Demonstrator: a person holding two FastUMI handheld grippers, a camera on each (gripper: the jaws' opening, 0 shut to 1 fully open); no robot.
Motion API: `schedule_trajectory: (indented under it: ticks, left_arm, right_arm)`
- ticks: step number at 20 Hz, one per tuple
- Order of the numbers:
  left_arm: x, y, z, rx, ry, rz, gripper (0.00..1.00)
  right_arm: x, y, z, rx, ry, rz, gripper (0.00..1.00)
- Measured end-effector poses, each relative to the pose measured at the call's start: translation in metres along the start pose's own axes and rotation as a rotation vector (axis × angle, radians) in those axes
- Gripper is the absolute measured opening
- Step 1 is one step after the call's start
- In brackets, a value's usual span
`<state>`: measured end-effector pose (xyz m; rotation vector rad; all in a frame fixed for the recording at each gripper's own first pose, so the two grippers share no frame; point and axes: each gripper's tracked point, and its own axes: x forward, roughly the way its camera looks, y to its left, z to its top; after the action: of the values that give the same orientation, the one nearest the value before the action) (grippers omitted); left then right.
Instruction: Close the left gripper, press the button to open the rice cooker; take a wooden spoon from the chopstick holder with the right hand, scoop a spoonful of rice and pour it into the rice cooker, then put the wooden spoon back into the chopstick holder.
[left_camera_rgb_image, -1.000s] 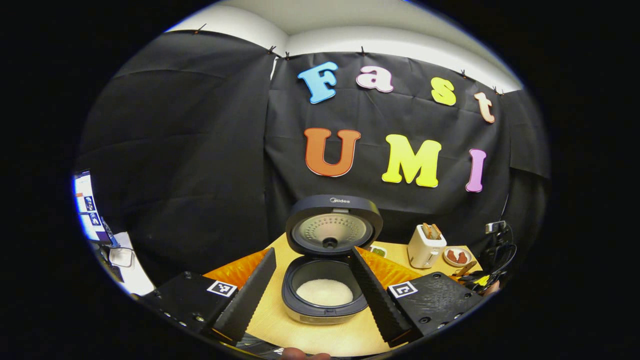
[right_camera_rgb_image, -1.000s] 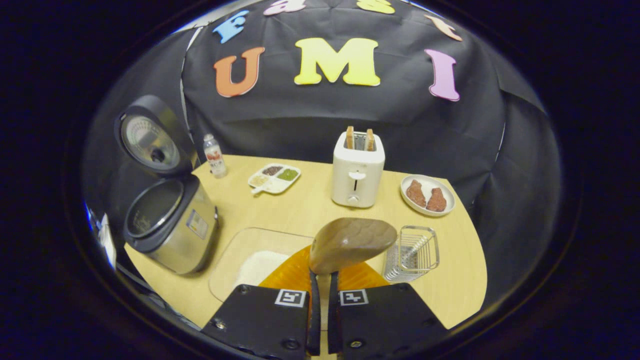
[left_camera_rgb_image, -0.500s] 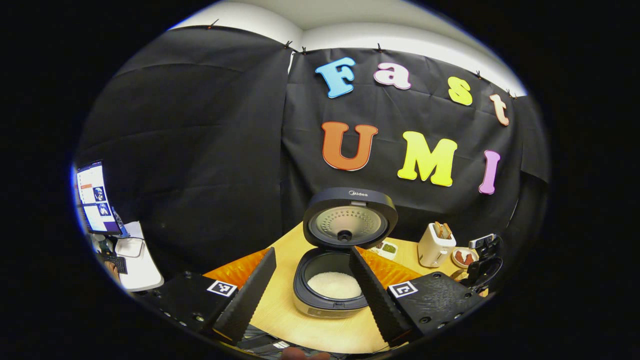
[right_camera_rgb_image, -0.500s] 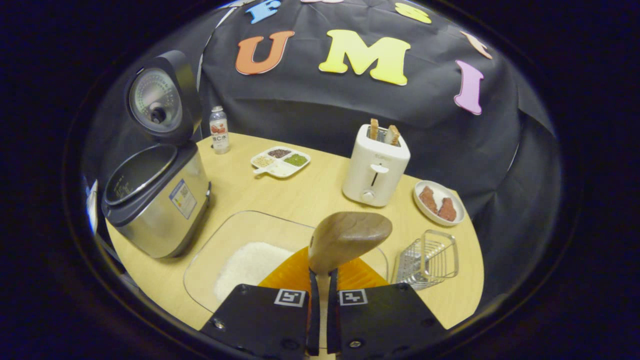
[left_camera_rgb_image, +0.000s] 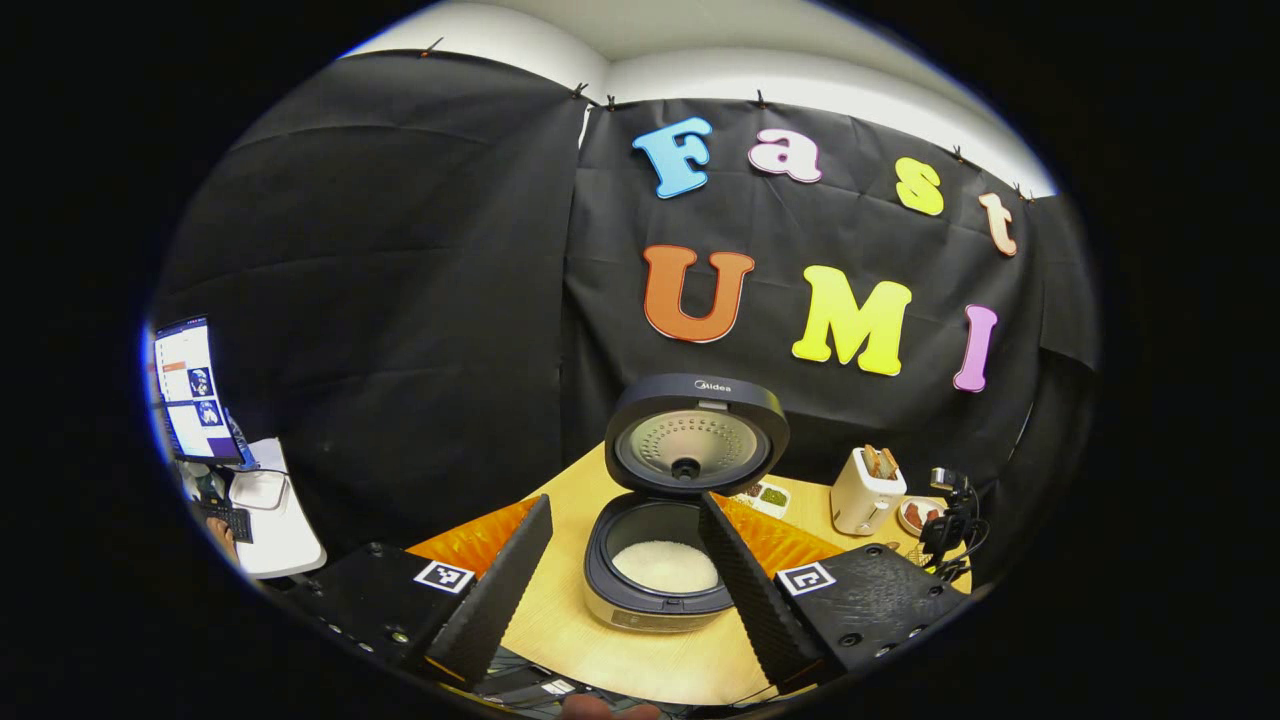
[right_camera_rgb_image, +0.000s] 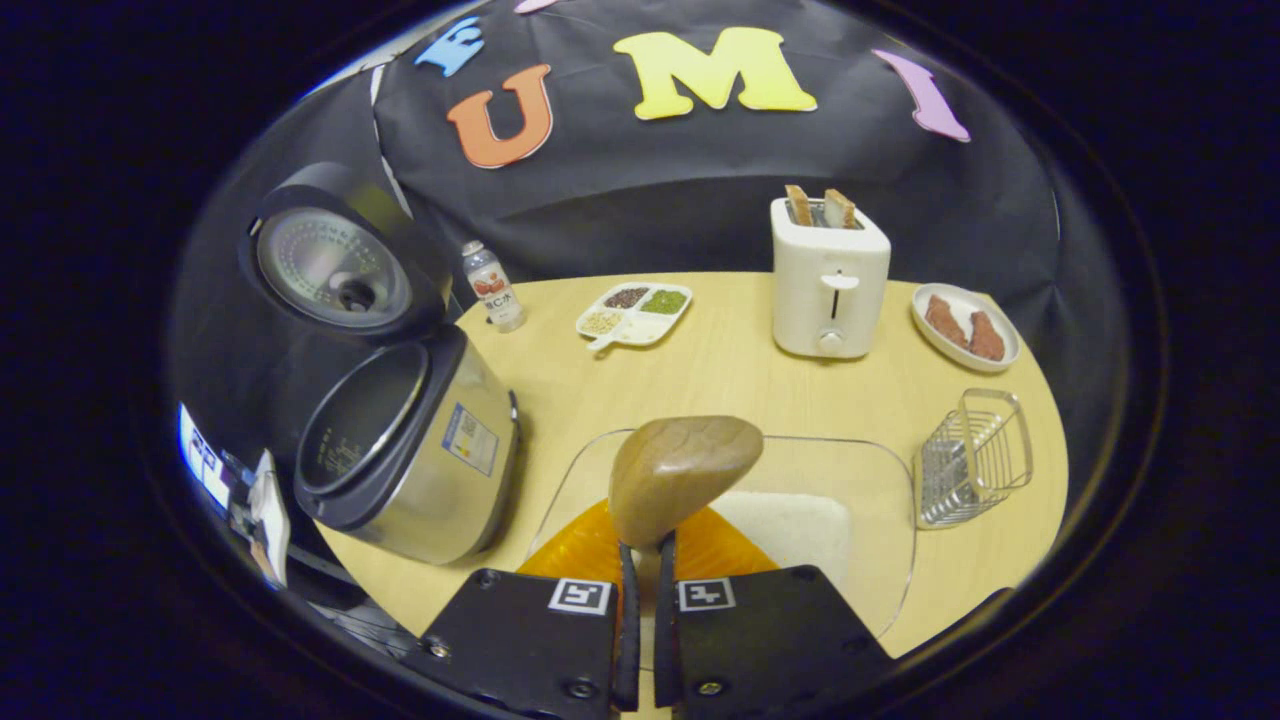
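Note:
The rice cooker (left_camera_rgb_image: 660, 590) stands open on the table, its lid (left_camera_rgb_image: 695, 440) tipped up and white rice in its pot (left_camera_rgb_image: 665, 565). My left gripper (left_camera_rgb_image: 625, 500) is open in front of it, holding nothing, with a finger on each side of the pot. My right gripper (right_camera_rgb_image: 640, 550) is shut on the handle of the wooden spoon (right_camera_rgb_image: 683, 475), whose bowl hangs over the glass dish (right_camera_rgb_image: 860, 470) of rice (right_camera_rgb_image: 790, 525). The spoon's bowl shows its back, so its contents are hidden. In the right gripper view the cooker (right_camera_rgb_image: 410, 460) is to the left and the wire chopstick holder (right_camera_rgb_image: 975, 460) to the right.
At the back of the table (right_camera_rgb_image: 720, 380) stand a white toaster (right_camera_rgb_image: 828, 275) with bread, a plate of meat (right_camera_rgb_image: 965, 325), a divided dish of grains (right_camera_rgb_image: 635, 310) and a small bottle (right_camera_rgb_image: 492, 285). A monitor and desk (left_camera_rgb_image: 195, 400) sit beyond the table's left edge.
My right gripper has swung with the spoon, so the glass dish now lies right under the spoon and the cooker looks nearer. The left gripper has barely shifted.

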<state>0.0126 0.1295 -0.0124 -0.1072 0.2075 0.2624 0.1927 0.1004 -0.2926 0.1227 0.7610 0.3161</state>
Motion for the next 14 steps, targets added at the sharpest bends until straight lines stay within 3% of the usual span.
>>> schedule_trajectory:
  ticks: [9, 14]
  left_arm:
    - [-0.005, -0.010, 0.000, 0.004, 0.000, -0.036, 0.95]
    - [0.000, -0.028, -0.001, 0.025, 0.006, -0.087, 0.95]
  right_arm:
    - [-0.016, -0.018, 0.002, 0.412, 0.009, 0.086, 0.11]
    - [-0.029, -0.049, 0.006, 0.526, -0.048, 0.076, 0.11]
